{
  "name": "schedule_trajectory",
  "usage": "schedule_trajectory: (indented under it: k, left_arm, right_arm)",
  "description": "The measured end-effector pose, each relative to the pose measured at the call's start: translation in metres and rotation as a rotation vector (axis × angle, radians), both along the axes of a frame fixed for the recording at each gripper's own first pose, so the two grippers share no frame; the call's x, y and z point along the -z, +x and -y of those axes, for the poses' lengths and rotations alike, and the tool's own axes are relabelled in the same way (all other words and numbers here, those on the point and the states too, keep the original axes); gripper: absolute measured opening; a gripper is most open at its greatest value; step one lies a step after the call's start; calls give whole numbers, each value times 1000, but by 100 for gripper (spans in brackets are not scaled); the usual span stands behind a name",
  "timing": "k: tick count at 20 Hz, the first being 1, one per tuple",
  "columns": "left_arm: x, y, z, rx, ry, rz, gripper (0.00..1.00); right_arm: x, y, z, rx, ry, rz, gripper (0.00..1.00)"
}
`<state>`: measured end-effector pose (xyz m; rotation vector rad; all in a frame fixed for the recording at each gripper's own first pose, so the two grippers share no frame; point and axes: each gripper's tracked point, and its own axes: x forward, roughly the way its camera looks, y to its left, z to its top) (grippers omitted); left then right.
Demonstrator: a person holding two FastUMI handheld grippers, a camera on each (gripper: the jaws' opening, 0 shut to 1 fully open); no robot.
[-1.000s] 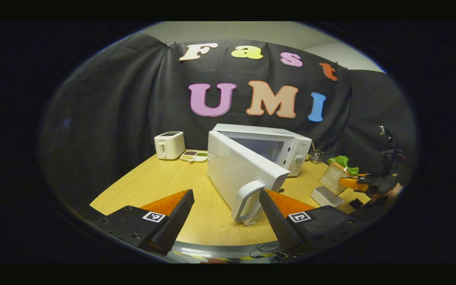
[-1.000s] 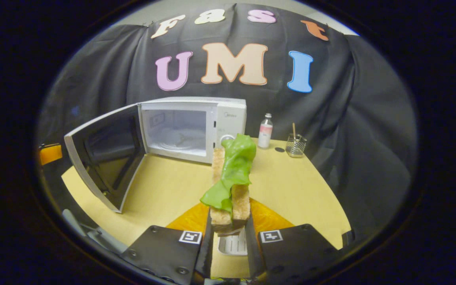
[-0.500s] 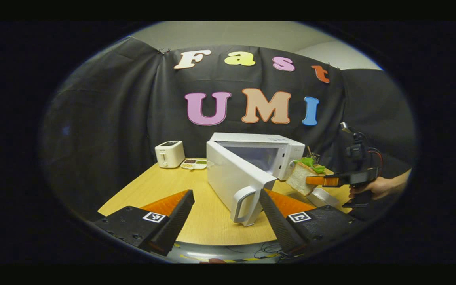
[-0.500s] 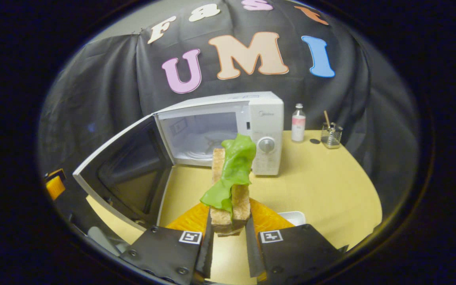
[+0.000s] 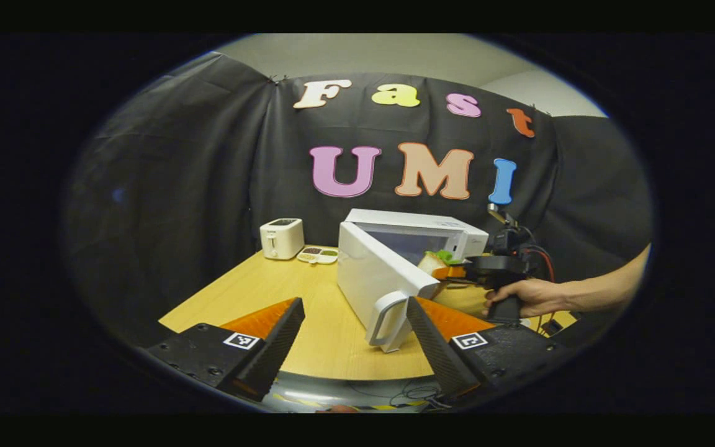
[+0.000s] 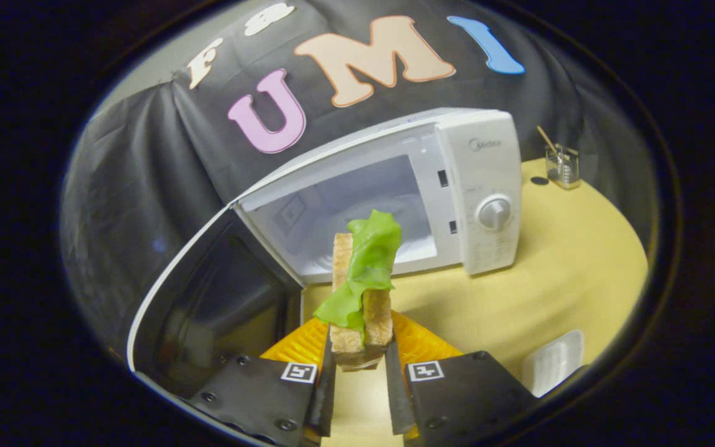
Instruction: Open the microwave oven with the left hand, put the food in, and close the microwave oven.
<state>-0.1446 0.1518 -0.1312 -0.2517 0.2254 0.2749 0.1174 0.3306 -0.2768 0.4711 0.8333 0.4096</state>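
A white microwave oven (image 6: 481, 167) stands on the wooden table (image 6: 556, 273) with its door (image 6: 208, 310) swung wide to the left and its cavity (image 6: 357, 211) bare. My right gripper (image 6: 357, 366) is shut on a sandwich (image 6: 360, 292) of bread with green lettuce, held upright just in front of the cavity opening. In the left gripper view the door (image 5: 382, 279) with its handle (image 5: 385, 320) faces me, and a hand carries the right gripper (image 5: 457, 272) and the sandwich (image 5: 435, 261) behind the door edge. My left gripper (image 5: 354, 338) is open, low at the table's near edge, close to the handle.
A white toaster (image 5: 281, 238) and a small divided dish (image 5: 318, 254) sit at the table's far left. A glass holder with a stick (image 6: 561, 166) stands to the right of the microwave. A white tray (image 6: 553, 362) lies near the table's front right.
The right gripper has carried the sandwich forward and left, from above the white tray to the microwave's open cavity. The left gripper stays open near the door handle.
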Motion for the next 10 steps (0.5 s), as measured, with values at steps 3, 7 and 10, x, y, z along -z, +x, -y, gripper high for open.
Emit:
schedule_trajectory:
  k: [3,7,10]
  left_arm:
    - [-2,0,11,27,13,-5,96]
    - [-4,-7,1,41,70,-31,96]
    - [1,-15,-2,32,62,-48,96]
  right_arm:
    - [5,21,-18,99,70,-70,33]
    - [12,56,-44,196,134,-116,32]
    - [13,83,-70,290,194,-124,31]
